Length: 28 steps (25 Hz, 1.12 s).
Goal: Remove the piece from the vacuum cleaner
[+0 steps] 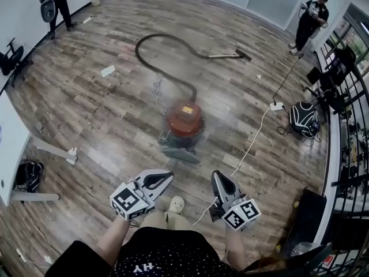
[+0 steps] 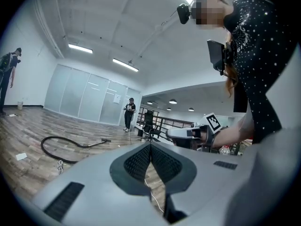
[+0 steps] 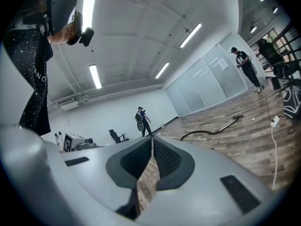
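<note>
Likely the approach stage: left gripper (image 1: 168,176) and right gripper (image 1: 217,177) both closed, empty, well short of the vacuum (image 1: 184,119). Next — close in, open jaws

A wood-plank floor (image 1: 86,114) spreads out ahead of the left gripper (image 1: 164,178) and the right gripper (image 1: 219,179). Far ahead and to the left of the left gripper stands a person (image 1: 56,4). Nearer on that side are a white sheet (image 1: 108,70) lying on the planks and a black office chair (image 1: 10,59). Far ahead and to the right of the right gripper stands a second person (image 1: 311,23). Closer on that side, a white power strip (image 1: 277,105) and a black backpack (image 1: 304,120) lie near a black railing (image 1: 351,126).
</note>
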### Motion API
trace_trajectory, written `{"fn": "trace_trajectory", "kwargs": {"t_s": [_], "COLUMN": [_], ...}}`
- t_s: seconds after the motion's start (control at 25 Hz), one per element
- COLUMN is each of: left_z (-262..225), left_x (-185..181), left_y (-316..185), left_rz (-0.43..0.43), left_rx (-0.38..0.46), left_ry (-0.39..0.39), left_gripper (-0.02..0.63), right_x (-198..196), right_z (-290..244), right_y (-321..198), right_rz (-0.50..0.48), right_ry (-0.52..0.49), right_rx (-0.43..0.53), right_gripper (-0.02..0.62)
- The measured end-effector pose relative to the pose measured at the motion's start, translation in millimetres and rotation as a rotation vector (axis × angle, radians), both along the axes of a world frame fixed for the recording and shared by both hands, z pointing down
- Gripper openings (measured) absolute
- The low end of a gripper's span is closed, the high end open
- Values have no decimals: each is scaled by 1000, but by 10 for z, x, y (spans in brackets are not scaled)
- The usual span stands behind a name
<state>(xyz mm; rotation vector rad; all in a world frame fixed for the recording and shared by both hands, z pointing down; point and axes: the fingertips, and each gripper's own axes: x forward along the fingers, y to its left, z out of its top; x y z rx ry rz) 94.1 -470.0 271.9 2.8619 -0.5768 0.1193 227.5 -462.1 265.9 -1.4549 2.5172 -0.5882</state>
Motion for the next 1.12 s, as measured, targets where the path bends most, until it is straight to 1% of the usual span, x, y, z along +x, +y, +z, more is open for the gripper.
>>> {"fn": "trace_trajectory", "kwargs": {"t_s": [0.12, 0.28, 0.48, 0.56, 0.64, 0.76, 0.88, 1.0, 1.12], "left_z": [69, 260, 785, 1107, 1484, 2059, 2640, 3225, 3852], "left_x": [-12, -20, -40, -66, -98, -111, -93, -72, -71], "left_y": [-188, -360, -605, -717, -782, -862, -911, -917, -939], "left_rz": [1, 51, 101, 93, 72, 37, 1, -15, -22], "left_rx": [-14, -17, -13, 10, 14, -4, -3, -10, -17], "left_ry": [7, -10, -27, -48, -62, -41, -23, -4, 24], "left_gripper": [8, 8, 8, 8, 8, 8, 9, 9, 9], "right_x": [33, -5, -14, -3, 1, 15, 31, 72, 166], "right_z": [85, 245, 723, 1018, 1347, 1850, 2411, 3022, 3684], "right_y": [-232, -429, -614, -667, -672, -680, -644, -603, -621], "right_rz": [-4, 0, 43, 57, 62, 59, 58, 56, 48], "right_ry": [12, 45, 41, 50, 57, 66, 58, 56, 83], "right_rx": [-9, 2, 34, 40, 39, 43, 36, 29, 36], "right_gripper": [11, 11, 11, 11, 11, 11, 11, 11, 11]}}
